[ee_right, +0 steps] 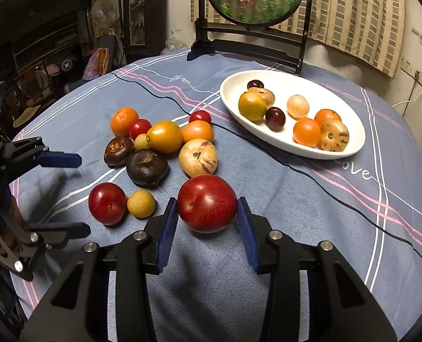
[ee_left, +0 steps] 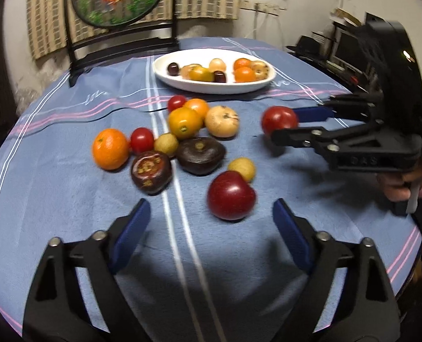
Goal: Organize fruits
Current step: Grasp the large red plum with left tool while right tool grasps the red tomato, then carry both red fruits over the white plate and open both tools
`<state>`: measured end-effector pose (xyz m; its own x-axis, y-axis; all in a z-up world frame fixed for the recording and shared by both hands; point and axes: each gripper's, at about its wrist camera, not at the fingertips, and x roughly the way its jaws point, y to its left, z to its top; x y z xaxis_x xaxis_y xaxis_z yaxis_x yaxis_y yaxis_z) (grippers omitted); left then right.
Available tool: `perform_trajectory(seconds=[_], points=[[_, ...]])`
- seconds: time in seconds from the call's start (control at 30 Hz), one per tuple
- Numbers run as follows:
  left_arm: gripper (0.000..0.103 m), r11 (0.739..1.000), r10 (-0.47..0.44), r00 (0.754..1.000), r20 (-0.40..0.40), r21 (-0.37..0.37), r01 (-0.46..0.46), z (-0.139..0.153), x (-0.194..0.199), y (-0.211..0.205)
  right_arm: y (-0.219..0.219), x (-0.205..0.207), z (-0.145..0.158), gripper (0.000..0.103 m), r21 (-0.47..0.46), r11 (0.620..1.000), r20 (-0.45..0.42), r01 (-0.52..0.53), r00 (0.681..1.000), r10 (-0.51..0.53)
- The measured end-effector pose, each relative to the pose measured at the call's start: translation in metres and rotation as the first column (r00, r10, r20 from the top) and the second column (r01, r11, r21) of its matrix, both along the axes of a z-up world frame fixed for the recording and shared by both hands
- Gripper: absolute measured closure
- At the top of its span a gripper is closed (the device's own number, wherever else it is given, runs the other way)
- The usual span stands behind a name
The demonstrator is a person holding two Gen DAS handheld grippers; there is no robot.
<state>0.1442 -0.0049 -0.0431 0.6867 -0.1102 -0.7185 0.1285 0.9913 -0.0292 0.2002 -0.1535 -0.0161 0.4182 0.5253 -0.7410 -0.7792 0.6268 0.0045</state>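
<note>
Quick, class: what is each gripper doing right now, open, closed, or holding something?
Left gripper: open, holding nothing.
Right gripper: closed on the big red plum.

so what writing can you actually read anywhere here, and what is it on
"Love" in white script, on the blue tablecloth just in front of the white oval plate
"We" in white script, on the tablecloth near the dark stand at the back
"love", partly cut off, on the tablecloth at the right edge
Embossed marks on the right tool's black body: too blurred to read
</note>
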Motion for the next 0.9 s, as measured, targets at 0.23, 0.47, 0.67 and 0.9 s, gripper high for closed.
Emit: perform_trajectory(seconds=[0.23,0.47,0.67,0.9], points=[[0.045,0.997,-0.068,0.996,-0.054,-0.027,0.067,-0.006,0.009,-0.01,0.0,0.003,-0.002,0.06,-0.012,1.0,-0.011,0.011,1.0,-0.011],[0.046,0.997,-0.045,0.995,-0.086,-0.073,0.039,-0.008,0.018,-0.006,0.001,0.002,-0.001,0.06,-0.014,1.0,-0.009,0.011,1.0,-0.011],[0.054,0.996,-0.031,0.996,-0.086,-0.083,0.024,-0.006,0.023,-0.005,0.0,0.002,0.001,0.06,-0.016,1.0,-0.008,0.016,1.0,-0.016],[0.061,0.996,-0.007,0.993,-0.115,-0.091,-0.004,-0.01,0.028,0.0,-0.001,0.002,0.0,0.06,-0.018,1.0,-0.008,0.019,1.0,-0.02]])
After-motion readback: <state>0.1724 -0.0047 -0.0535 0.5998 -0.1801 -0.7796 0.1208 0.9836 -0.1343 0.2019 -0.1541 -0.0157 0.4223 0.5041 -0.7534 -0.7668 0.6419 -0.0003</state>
